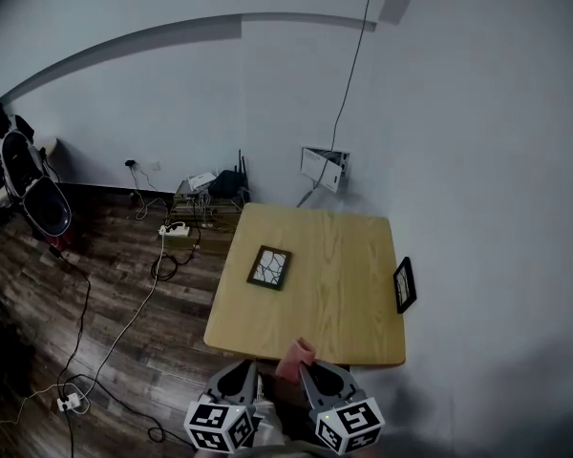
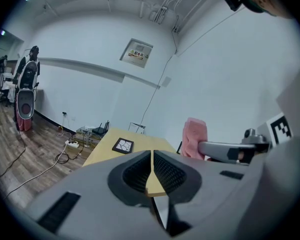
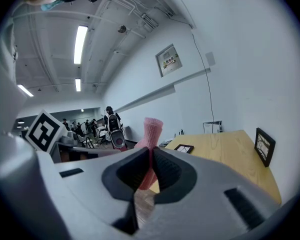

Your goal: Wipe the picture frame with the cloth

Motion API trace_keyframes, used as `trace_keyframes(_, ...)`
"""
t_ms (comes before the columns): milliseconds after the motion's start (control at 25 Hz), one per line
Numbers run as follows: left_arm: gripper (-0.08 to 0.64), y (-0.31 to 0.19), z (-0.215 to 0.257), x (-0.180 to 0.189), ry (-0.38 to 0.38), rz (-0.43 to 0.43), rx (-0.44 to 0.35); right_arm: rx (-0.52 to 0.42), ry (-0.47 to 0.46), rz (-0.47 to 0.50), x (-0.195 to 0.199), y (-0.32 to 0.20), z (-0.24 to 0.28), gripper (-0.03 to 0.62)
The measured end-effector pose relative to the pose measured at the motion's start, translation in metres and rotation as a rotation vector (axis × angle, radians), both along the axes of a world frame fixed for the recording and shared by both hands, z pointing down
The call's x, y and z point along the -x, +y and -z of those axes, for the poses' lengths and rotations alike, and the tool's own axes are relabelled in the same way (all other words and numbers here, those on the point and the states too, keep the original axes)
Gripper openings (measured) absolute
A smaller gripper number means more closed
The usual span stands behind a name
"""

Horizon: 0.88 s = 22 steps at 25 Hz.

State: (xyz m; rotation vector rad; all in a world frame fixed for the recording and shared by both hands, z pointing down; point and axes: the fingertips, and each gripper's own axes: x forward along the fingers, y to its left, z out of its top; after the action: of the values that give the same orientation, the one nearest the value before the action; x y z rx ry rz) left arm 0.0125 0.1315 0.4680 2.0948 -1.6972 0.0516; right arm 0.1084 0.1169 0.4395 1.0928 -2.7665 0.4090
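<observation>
A small dark picture frame (image 1: 268, 267) lies flat on the left part of the wooden table (image 1: 344, 256); it also shows in the left gripper view (image 2: 123, 145) and the right gripper view (image 3: 183, 148). A second dark frame (image 1: 404, 284) stands at the table's right edge by the wall (image 3: 264, 145). My right gripper (image 1: 306, 368) hovers at the table's near edge, shut on a pink cloth (image 1: 295, 359) that sticks up from its jaws (image 3: 152, 131). Beside it, my left gripper (image 1: 251, 368) is shut with nothing in it (image 2: 152, 154); the cloth (image 2: 195, 138) shows to its right.
A white power strip (image 1: 174, 229) and loose cables (image 1: 124, 322) lie on the wood floor left of the table. A router (image 1: 231, 181) and a white box (image 1: 323, 168) sit by the far wall. A dark chair (image 1: 33, 194) stands at far left.
</observation>
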Motion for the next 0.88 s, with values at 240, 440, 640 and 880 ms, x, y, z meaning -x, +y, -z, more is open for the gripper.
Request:
trace_keyframes(240, 0.015, -0.034, -0.008, 0.021, 0.017, 0.005, 0.005, 0.005, 0.014, -0.019, 0.015, -0.035, -0.008, 0.017)
trace_keyframes(440, 0.015, -0.075, -0.014, 0.041, 0.025, -0.003, 0.014, 0.001, 0.017, -0.023, 0.037, -0.077, -0.008, 0.017)
trace_keyframes(640, 0.015, -0.117, -0.015, 0.063, 0.034, -0.017, 0.041, 0.007, 0.020, -0.040, 0.059, -0.122, -0.004, 0.017)
trace_keyframes(880, 0.015, -0.167, -0.016, 0.084, 0.037, -0.048, 0.055, 0.015, 0.035, -0.070, 0.079, -0.172, -0.005, 0.017)
